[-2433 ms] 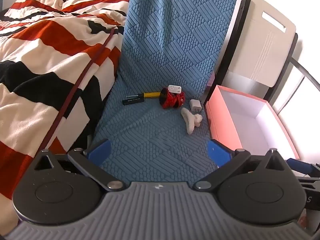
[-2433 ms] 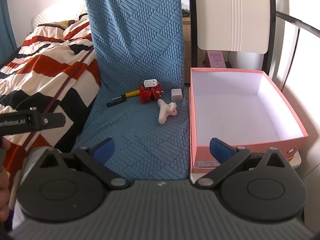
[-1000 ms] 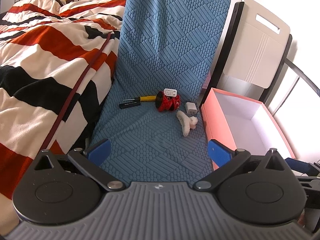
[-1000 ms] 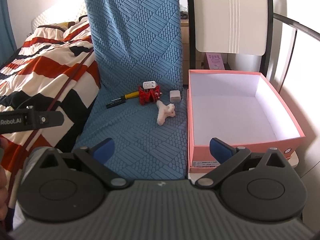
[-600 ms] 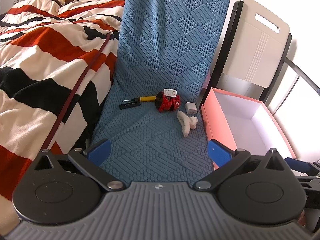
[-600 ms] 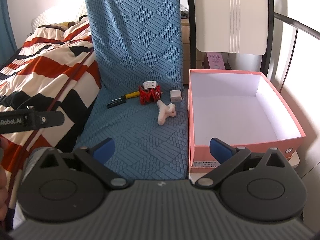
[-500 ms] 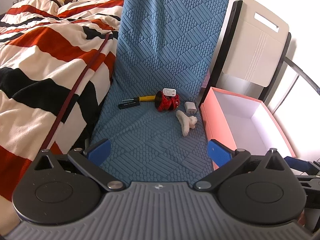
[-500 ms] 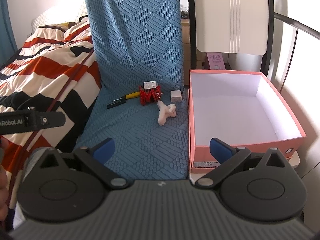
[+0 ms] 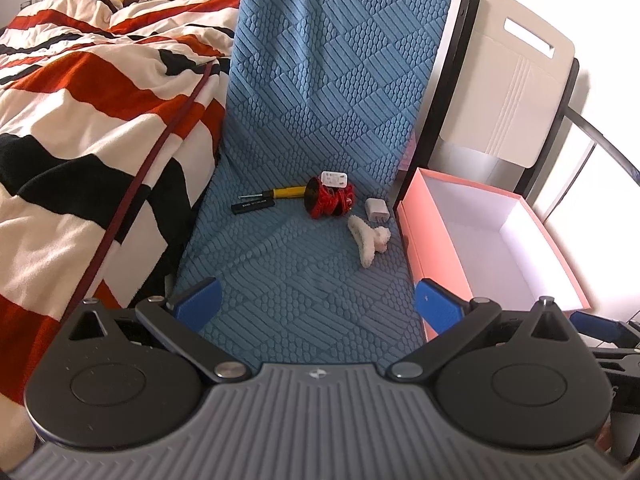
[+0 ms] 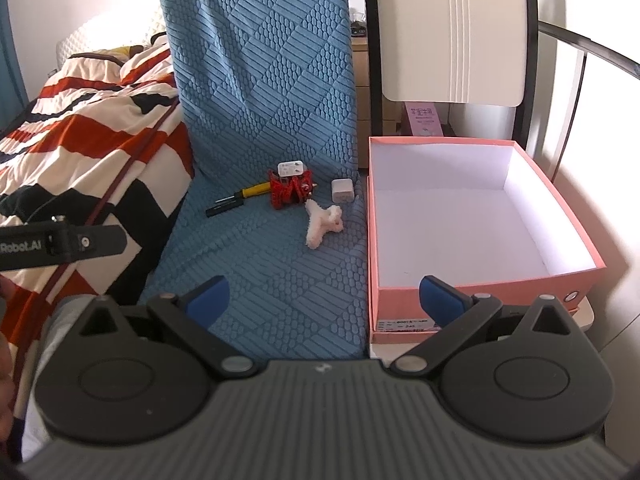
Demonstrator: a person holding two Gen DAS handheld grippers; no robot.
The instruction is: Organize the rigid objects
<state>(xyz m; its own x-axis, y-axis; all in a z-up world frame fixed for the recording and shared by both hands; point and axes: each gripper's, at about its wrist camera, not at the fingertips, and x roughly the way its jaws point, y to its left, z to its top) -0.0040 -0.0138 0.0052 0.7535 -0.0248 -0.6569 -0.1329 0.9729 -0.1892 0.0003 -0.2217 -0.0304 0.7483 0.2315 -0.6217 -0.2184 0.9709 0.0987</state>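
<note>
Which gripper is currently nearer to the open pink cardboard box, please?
Right. The right gripper hovers at the pink cardboard box's near left corner; the left gripper hangs over the blue mat, further left.

Box label [image 10: 402, 325]: print too small to read.
Black stick [image 9: 253, 205]: pale lettering along it, too small to read.
White plug [image 9: 334, 179]: grey marks on its face, unreadable; it partly hides the red toy [image 9: 330, 202] it rests on.
Striped blanket [image 9: 88, 92]: cut off by the left edge.
Pink carton [image 10: 423, 119]: lower part hidden behind the box wall.
</note>
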